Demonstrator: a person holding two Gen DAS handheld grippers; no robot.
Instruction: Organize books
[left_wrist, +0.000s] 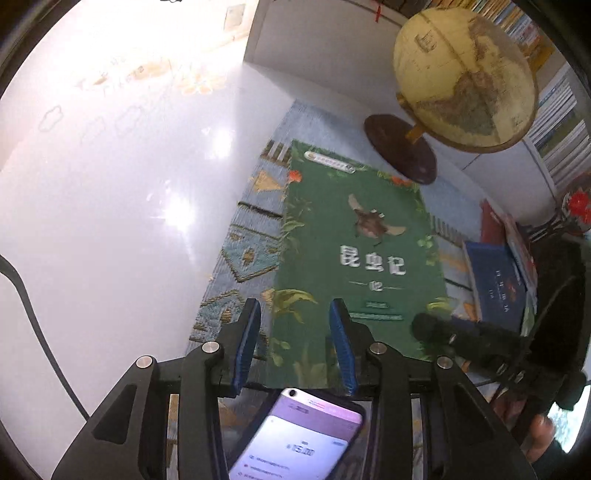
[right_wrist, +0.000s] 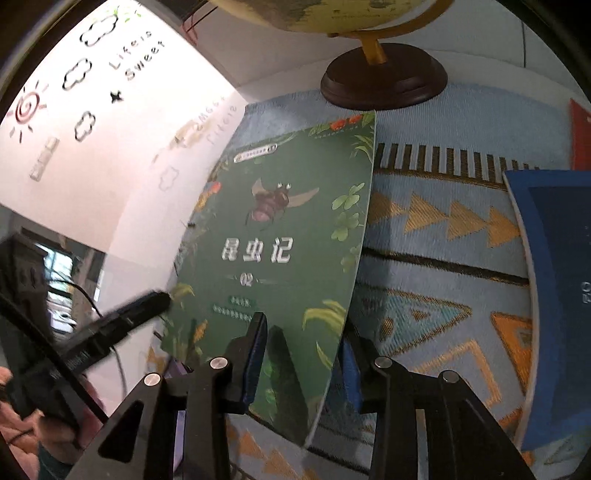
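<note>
Left wrist: left gripper (left_wrist: 293, 347) part open, nothing gripped; green book (left_wrist: 354, 254) lies flat just beyond its fingertips. Right wrist: right gripper (right_wrist: 304, 360) part open, straddling the green book's (right_wrist: 273, 236) near edge, grip uncertain. Blue book (right_wrist: 554, 295) right of the fingers, unsorted.

Glossy green book cover (right_wrist: 280, 236) catching light, lying on a woven, coarse-looking patterned cloth (right_wrist: 436, 258). Beyond the green book, the globe's (left_wrist: 465, 77) base (right_wrist: 384, 79) looks like dark polished wood. Left of the book, a smooth, shiny white tabletop (left_wrist: 122, 206).
</note>
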